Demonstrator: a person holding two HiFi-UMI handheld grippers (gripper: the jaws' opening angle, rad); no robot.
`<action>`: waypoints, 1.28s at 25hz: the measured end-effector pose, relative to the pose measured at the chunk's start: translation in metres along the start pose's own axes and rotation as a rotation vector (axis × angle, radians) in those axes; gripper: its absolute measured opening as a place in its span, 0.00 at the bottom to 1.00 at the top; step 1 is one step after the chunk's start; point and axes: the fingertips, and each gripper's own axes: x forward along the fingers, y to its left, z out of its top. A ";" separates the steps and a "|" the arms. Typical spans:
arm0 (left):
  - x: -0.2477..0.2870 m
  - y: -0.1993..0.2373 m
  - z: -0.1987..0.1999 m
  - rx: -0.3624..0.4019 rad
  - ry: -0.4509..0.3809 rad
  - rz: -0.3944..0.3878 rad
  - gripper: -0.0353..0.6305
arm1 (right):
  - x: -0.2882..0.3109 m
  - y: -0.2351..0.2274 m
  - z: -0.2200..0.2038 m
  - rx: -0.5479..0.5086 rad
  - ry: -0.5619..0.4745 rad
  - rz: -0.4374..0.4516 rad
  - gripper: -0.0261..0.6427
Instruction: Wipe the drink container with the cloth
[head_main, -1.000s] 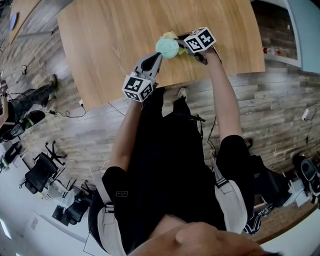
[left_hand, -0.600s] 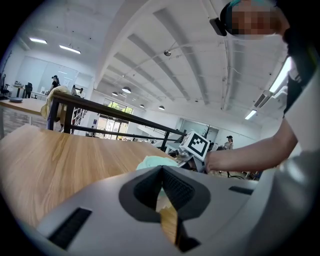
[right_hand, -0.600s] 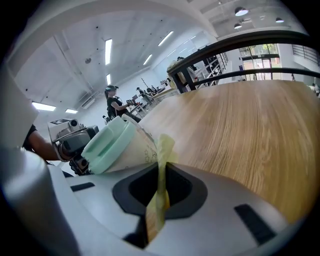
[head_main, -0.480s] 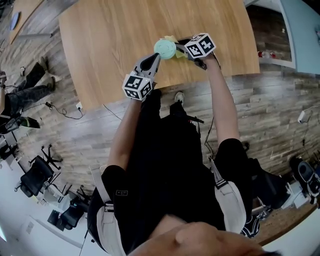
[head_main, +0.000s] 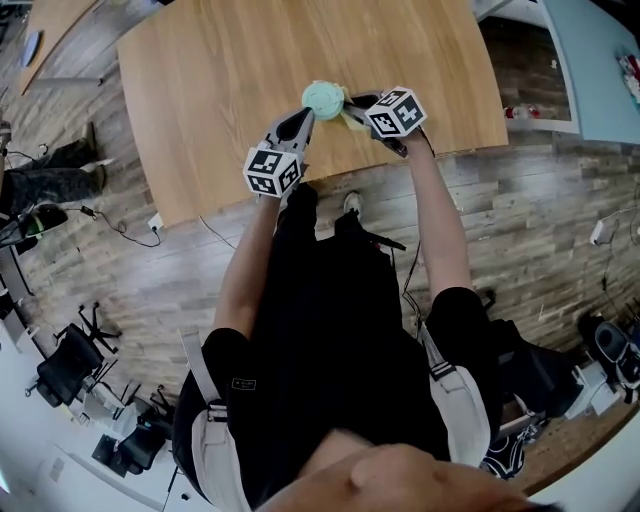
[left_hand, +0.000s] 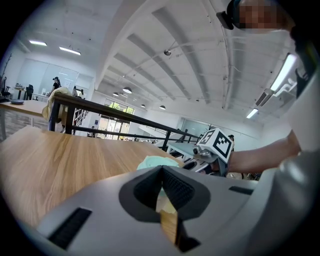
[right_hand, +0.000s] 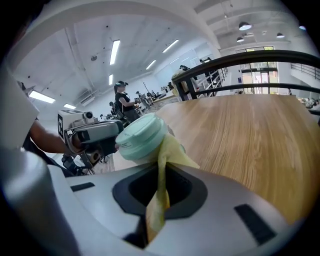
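Right hand-held gripper (right_hand: 160, 169): jaws closed on a yellow cloth (right_hand: 173, 152), which lies against the side of the mint-green container (right_hand: 140, 136). Left hand-held gripper (left_hand: 161, 171): jaws together, nothing seen between them, tips at the container's opposite side. The container sits near the front edge of the wooden bench (head_main: 220, 70).

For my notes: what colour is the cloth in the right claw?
Pale yellow; the cloth shows best in the right gripper view.

Open-plan office or lab hall. Rolling office chairs (head_main: 62, 362) and loose cables (head_main: 125, 228) on wood-plank floor (head_main: 540, 200); high white ceiling (left_hand: 165, 30) with strip lights (right_hand: 114, 51); black railing (left_hand: 100, 107); people (right_hand: 121, 100) in background.
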 end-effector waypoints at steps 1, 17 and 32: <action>0.001 0.000 0.000 -0.001 -0.002 0.001 0.09 | -0.001 0.000 -0.001 0.001 -0.006 -0.012 0.10; 0.003 0.001 -0.001 -0.008 -0.004 0.004 0.09 | -0.002 0.035 -0.012 0.087 -0.119 -0.042 0.10; 0.002 0.001 0.005 -0.071 -0.023 0.011 0.09 | -0.042 0.037 -0.012 0.128 -0.232 -0.314 0.10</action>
